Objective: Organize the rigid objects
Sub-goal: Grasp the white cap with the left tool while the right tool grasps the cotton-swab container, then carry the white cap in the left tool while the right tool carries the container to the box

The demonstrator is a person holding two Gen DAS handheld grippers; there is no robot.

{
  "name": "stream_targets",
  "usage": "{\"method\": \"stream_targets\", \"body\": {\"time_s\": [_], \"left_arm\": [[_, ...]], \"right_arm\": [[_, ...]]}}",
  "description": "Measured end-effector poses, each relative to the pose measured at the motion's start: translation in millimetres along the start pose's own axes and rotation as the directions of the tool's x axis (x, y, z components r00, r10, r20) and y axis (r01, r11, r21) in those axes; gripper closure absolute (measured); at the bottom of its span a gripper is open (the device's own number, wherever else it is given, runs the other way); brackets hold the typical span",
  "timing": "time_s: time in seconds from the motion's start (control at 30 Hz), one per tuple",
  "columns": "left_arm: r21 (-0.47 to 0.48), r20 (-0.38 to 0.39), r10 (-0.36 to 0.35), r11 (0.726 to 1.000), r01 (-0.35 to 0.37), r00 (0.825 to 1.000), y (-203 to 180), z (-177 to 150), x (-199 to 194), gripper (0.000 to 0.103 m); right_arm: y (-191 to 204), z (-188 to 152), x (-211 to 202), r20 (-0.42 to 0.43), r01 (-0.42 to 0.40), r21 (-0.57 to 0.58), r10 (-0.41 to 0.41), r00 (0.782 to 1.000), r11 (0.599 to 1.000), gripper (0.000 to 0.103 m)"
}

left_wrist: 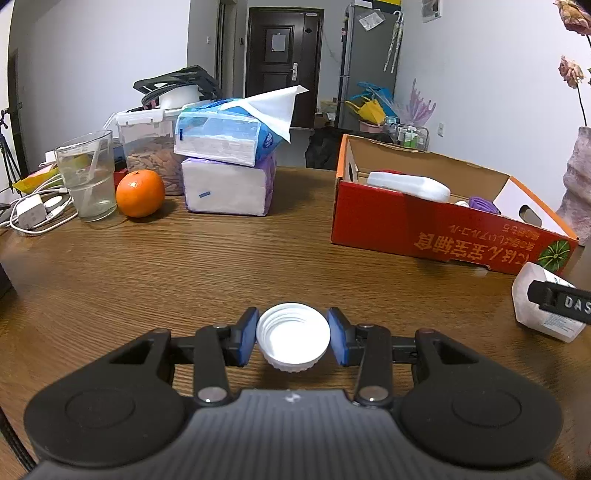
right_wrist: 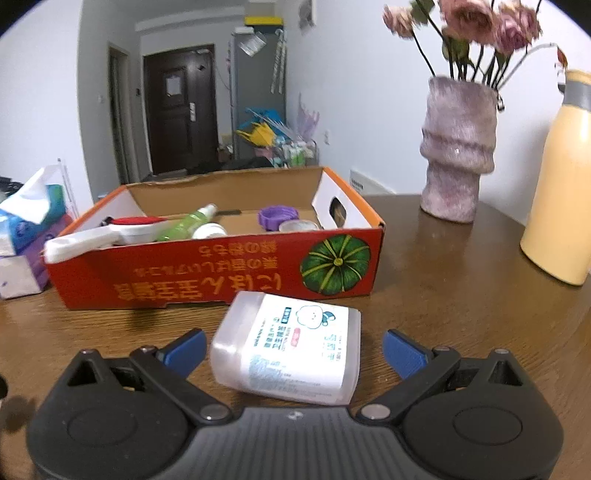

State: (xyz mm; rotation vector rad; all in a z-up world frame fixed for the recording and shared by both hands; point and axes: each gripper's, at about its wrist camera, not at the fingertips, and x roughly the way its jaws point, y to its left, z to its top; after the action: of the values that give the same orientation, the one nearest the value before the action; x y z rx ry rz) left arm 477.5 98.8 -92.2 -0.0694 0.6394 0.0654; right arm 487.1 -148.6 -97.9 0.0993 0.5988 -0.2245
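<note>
Left claw (left_wrist: pixel 292 335) pinches the white cap (left_wrist: pixel 292 339); right claw (right_wrist: pixel 294 352), spread, straddles the plastic box (right_wrist: pixel 291 347).

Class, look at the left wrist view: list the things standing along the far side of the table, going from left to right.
White charger → drinking glass → orange → stacked tissue packs → red cardboard box → pale vase.

Yellow bottle (right_wrist: pixel 561 177) cut off at right edge; flowers (right_wrist: pixel 476 22) blurred; red box (left_wrist: pixel 436 225) front wall hides most contents; label print unreadable.
</note>
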Motion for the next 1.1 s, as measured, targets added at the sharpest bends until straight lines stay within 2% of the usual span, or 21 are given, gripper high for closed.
{"method": "stream_targets", "body": {"time_s": [0.33,0.43,0.5,0.6,1.1], "left_arm": [[-0.009,0.003,0.009,1.0,-0.009,1.0,3.9,2.0,1.5,0.062],[-0.013,0.003,0.009,1.0,-0.009,1.0,5.4,2.3,1.9,0.062],[-0.011,0.003,0.01,1.0,-0.01,1.0,5.3,2.0,1.8,0.062],[-0.01,0.005,0.01,1.0,-0.01,1.0,5.6,1.8,1.6,0.062],[-0.015,0.014,0.012,1.0,-0.012,1.0,6.0,1.6,-0.8,0.062]], "right_arm": [[-3.1,3.9,25.0,-0.06,0.02,0.056,-0.016,0.998,0.998,0.003],[0.1,1.2,29.0,-0.069,0.012,0.038,-0.009,0.998,0.999,0.01],[4.6,-1.3,30.6,-0.071,0.012,0.005,-0.011,0.997,1.0,0.019],[8.5,-3.6,29.3,-0.059,0.02,-0.024,-0.022,0.998,0.999,0.019],[3.7,-3.4,13.4,0.0,-0.033,-0.024,0.033,0.999,0.999,0.02]]}}
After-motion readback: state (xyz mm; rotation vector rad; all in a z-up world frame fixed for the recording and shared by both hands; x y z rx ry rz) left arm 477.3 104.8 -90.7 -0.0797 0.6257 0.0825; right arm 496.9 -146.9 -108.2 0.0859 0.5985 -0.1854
